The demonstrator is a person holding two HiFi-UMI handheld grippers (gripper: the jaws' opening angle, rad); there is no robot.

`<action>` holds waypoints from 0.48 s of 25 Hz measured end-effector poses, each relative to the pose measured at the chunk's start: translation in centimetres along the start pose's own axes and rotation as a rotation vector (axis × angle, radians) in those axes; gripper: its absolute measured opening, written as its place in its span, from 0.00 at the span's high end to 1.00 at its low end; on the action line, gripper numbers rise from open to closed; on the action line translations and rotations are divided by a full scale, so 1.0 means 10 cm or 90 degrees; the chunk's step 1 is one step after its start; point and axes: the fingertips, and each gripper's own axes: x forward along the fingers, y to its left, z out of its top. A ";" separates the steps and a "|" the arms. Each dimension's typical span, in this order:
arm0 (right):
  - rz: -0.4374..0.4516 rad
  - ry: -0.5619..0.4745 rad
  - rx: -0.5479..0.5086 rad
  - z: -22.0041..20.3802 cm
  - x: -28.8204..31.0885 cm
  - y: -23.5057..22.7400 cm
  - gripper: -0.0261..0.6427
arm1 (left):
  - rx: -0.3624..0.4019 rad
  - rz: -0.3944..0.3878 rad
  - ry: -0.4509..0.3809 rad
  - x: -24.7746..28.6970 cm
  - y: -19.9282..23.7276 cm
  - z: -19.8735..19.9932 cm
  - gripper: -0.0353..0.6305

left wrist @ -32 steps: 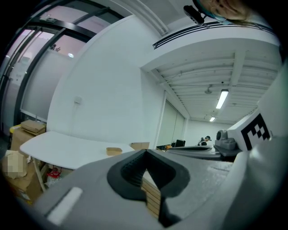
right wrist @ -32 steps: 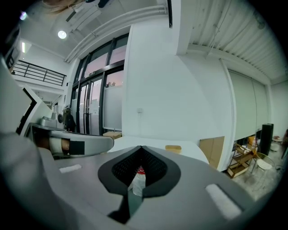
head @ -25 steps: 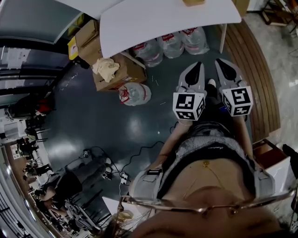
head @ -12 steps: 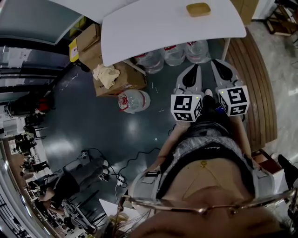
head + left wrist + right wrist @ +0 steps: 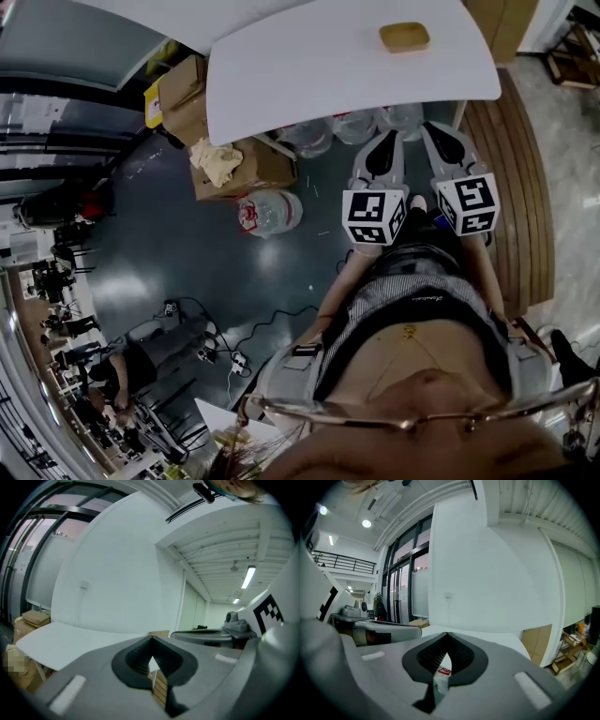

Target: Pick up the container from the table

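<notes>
A small tan container (image 5: 404,37) lies on the white table (image 5: 319,75) near its far right end, seen in the head view. My left gripper (image 5: 391,135) and right gripper (image 5: 434,127) are held side by side in front of the table's near edge, well short of the container. Both are shut with nothing between the jaws. In the left gripper view the shut tips (image 5: 151,638) point over the table top (image 5: 65,639). In the right gripper view the shut tips (image 5: 447,634) also point at the table (image 5: 497,637). The container does not show in either gripper view.
Several large water bottles (image 5: 354,126) stand under the table, and one more (image 5: 268,211) lies on the dark floor. Cardboard boxes (image 5: 246,165) with a cloth on top sit left of them. Wooden slats (image 5: 520,178) run along the right. Cables trail on the floor (image 5: 234,337).
The table and the container have slid further into the head view. Both grippers have edged closer to the table's near edge and stay shut.
</notes>
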 end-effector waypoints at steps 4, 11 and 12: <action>0.010 -0.009 0.010 0.02 0.09 -0.15 0.92 | 0.002 0.001 -0.002 0.18 -0.01 0.01 0.95; 0.028 -0.023 -0.007 0.10 0.26 -0.39 0.92 | -0.007 0.022 -0.020 0.44 0.02 0.12 0.95; 0.030 -0.022 -0.010 0.11 0.28 -0.41 0.92 | -0.009 0.024 -0.022 0.47 0.02 0.13 0.95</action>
